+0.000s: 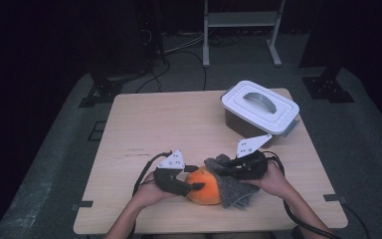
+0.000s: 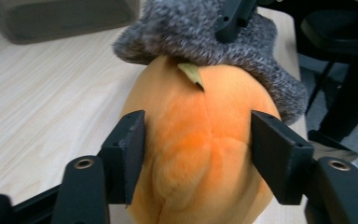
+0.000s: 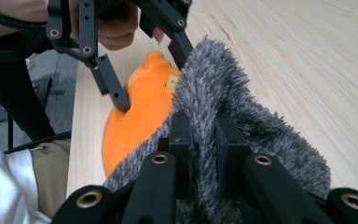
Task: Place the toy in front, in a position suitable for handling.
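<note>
An orange soft toy (image 1: 205, 186) is seen lying on the wooden table (image 1: 179, 124), near the edge at 6 o'clock. It is held by the left tongs (image 1: 191, 177), which are opened about halfway, with one jaw pressed on each side of its round body. A fuzzy grey cloth (image 1: 231, 186) is draped over the toy's end at 3 o'clock. A fold of this cloth is pinched by the right tongs (image 1: 218, 167), which are nearly closed. Seen from the right tongs, the toy lies just ahead and under the cloth, at about 9 o'clock on the table. The toy's long side is laid from 9 to 3 o'clock, so the cloth can probably be slid along it. The table top is smooth, pale and flat. A white box with a lid and a grey handle (image 1: 259, 107) is set at about 1 o'clock, well apart from the toy. The room around the table is dark, with a grey floor.
</note>
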A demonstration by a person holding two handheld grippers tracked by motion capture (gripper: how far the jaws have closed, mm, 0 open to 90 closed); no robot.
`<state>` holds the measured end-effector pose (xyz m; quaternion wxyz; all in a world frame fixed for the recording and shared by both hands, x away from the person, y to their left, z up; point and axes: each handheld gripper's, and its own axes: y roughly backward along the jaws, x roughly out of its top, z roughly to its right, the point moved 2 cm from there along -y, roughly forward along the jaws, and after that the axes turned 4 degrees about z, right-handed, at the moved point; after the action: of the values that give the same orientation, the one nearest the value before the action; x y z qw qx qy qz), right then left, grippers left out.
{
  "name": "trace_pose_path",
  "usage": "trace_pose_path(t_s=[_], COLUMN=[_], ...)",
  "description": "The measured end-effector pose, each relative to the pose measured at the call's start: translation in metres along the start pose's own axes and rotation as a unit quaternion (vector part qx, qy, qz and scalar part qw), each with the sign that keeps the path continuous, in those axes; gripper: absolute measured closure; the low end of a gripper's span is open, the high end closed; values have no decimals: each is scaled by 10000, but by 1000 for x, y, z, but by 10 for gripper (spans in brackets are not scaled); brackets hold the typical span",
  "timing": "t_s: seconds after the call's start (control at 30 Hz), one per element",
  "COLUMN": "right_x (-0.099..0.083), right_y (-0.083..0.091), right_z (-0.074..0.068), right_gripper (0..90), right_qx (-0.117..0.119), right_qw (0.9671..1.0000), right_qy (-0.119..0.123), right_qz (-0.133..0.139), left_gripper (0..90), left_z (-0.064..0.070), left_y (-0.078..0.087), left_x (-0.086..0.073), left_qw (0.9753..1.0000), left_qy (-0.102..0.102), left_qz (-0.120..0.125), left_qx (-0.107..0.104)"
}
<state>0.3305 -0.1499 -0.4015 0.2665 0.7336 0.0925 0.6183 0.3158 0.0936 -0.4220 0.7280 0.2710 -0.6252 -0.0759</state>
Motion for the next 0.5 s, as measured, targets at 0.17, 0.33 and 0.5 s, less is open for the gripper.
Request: trace_pose_path(t_s=[0.17, 0.33, 0.5], right_x=[-7, -7, -6], right_y=[3, 1, -1], right_z=[-4, -9, -8], right_gripper=[786, 785, 785], right_qx=[-13, 17, 45], right_qw=[9999, 10000, 10000], right_qy=[-63, -6, 3], right_qz=[94, 67, 15], left_gripper=[387, 373, 331], left_z=[-4, -9, -6], left_y=[1, 5, 4], left_x=[0, 0, 2], left_qw=[9998, 9994, 9998], left_qy=[6, 97, 157], left_qz=[-3, 18, -16], left_qx=[207, 326, 105])
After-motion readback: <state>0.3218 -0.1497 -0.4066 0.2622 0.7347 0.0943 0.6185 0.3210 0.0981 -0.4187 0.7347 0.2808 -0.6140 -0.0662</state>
